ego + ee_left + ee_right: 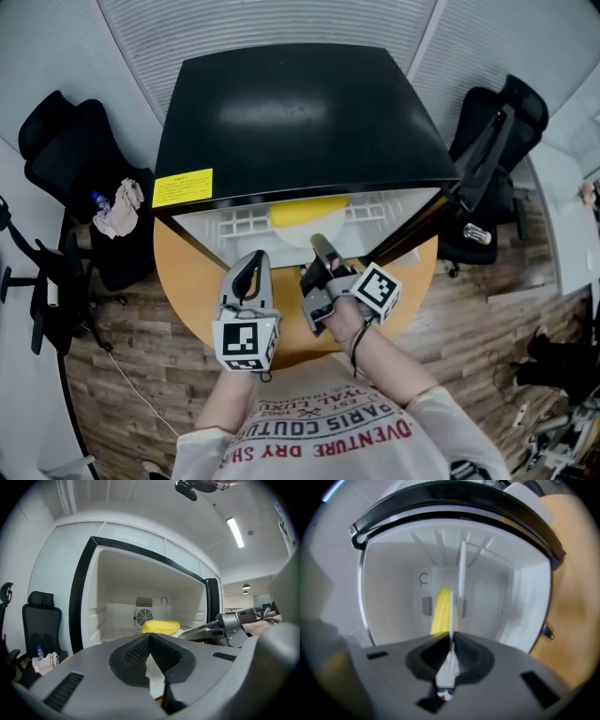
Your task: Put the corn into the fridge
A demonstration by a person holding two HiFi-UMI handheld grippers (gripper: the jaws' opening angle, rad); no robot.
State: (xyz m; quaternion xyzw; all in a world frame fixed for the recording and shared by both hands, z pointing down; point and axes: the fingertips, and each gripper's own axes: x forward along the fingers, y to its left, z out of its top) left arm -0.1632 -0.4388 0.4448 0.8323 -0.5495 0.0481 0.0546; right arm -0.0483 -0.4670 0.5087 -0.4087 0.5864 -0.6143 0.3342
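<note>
Inside fridge (117, 585), bright yellow corn (161, 626)

Fridge (291, 112): black ext., white int.; yellow sticker (183, 187). Corn (307, 212): yellow. Table (187, 272): orange-tan. Floor (487, 319): brown plank pattern. Left gripper (251, 262), right gripper (320, 246): grey, black ribbed pads (136, 656), b/w square markers.

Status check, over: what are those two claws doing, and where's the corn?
Left gripper shut, empty. Right gripper shut, at the shelf's front edge. Corn lies inside the open fridge. Nothing in the way.
</note>
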